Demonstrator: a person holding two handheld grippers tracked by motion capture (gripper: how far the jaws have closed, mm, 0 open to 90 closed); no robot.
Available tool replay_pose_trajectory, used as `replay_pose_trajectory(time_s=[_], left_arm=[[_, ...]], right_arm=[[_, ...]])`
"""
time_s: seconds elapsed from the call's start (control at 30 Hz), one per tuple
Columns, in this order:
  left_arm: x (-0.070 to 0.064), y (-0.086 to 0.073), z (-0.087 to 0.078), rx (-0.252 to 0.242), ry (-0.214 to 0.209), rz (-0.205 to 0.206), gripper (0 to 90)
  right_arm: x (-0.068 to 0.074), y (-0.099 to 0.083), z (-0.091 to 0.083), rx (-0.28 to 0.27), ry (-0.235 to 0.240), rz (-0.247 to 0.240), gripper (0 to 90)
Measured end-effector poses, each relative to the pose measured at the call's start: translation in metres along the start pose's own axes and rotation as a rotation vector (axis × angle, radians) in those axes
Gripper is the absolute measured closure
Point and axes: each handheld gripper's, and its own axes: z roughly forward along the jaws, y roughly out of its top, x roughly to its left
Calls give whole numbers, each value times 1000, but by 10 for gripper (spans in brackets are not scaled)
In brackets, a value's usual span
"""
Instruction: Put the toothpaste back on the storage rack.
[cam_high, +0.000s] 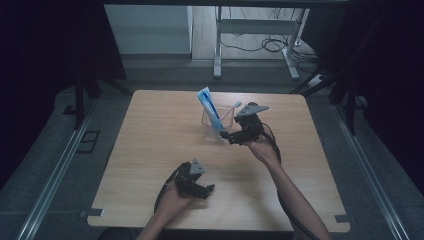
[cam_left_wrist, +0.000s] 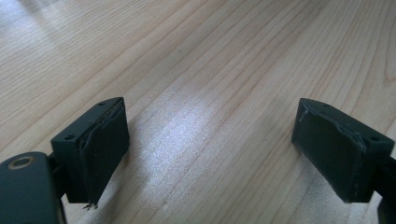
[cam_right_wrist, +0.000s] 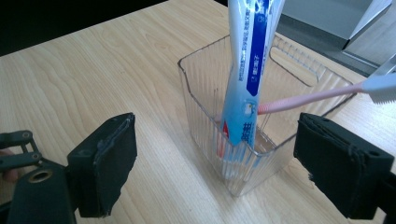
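The clear plastic container stands upright on the wooden table, toward the far side and a little right of centre, and it holds two things. In the right gripper view its ribbed walls show plainly, with a handle slot cut into the far wall. The toothpaste tube (blue and white, with print running down it) stands inside the container, leaning toward the far left and rising well above the rim; in the right gripper view the tube rests with its lower end in the near corner of the container. The pink toothbrush lies tilted in the same container, its handle down beside the tube's foot and its white bristle head sticking out over the right rim.

The right gripper sits just to the right of the container, low over the table, its jaws spread wide with nothing between them; the right gripper view shows the container's near corner in the gap between the jaws, untouched by either.

The left gripper rests at the near side of the table, well apart from the container, with its jaws also spread wide over bare wood and gripping nothing.
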Motion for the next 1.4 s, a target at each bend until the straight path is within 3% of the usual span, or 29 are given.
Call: replay_pose_trajectory(time_s=[0.93, 1.4], left_arm=[[0, 0, 0, 1, 0, 1, 111], [0, 0, 0, -1, 0, -2, 112]], right_arm=[[-1, -37, -32, 6, -32, 12, 99], [-3, -59, -40, 17, -37, 31, 103]])
